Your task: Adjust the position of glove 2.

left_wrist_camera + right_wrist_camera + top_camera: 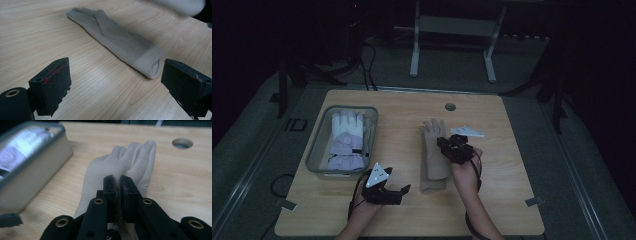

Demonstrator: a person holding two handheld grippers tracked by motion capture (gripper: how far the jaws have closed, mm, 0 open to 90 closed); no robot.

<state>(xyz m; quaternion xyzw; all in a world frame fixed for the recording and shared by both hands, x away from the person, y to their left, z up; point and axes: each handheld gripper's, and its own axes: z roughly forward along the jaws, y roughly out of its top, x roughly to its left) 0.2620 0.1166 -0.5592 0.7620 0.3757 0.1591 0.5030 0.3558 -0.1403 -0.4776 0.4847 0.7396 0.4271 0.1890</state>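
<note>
At table centre, a beige glove (433,152) lies flat, its fingers pointing toward 12 o'clock. Over its palm the right gripper (451,146) hovers with jaws clenched together and nothing visible between them. At 8 o'clock from the glove, the left gripper (404,189) waits, jaws spread wide, facing the cuff. A grey bin (319,150) at 9 o'clock already contains pale gloves (346,140). Judged step: approach before pickup. Next, the right jaws must part, descend, and pinch the fabric.
</note>
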